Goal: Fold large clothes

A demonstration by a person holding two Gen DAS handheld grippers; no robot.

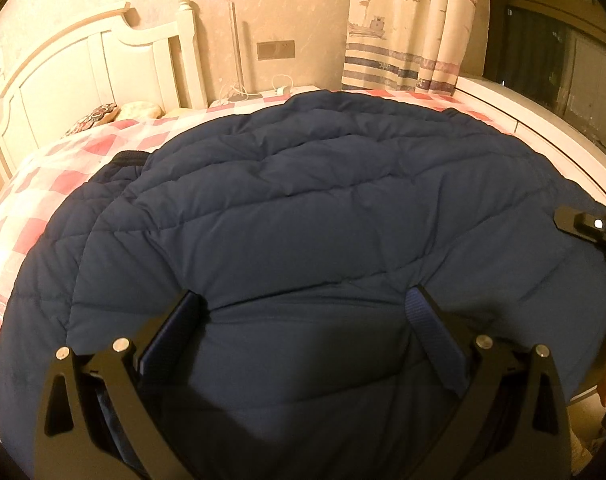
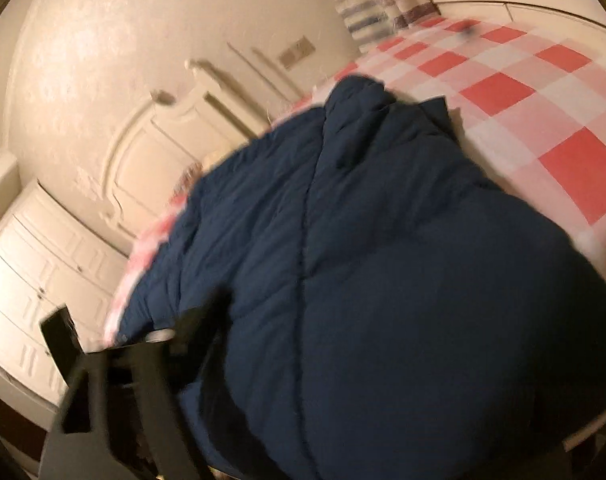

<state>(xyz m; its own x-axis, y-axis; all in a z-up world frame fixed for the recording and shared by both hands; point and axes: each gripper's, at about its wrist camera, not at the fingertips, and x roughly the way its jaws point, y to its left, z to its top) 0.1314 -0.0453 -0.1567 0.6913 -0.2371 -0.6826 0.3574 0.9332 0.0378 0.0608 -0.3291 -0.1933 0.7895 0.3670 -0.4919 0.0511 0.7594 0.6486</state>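
Observation:
A large navy quilted jacket [image 1: 303, 208] lies spread over the bed and fills most of the left wrist view. My left gripper [image 1: 307, 308] is open, its two fingers wide apart just above the jacket's near part, holding nothing. The tip of my right gripper [image 1: 583, 226] shows at the right edge, over the jacket's right side. In the blurred right wrist view the jacket [image 2: 383, 280] bulges up close, with its collar end [image 2: 363, 96] far away. Only the right gripper's left finger [image 2: 191, 344] shows there, against the jacket; the other finger is hidden.
The bed has a red and white checked sheet [image 1: 83, 148] [image 2: 523, 92]. A white headboard [image 1: 103, 56] and pillows [image 1: 115, 114] are at the far left. A striped curtain [image 1: 407, 28] and a dark window [image 1: 555, 60] are at the far right. White cabinets [image 2: 43, 260] stand beside the bed.

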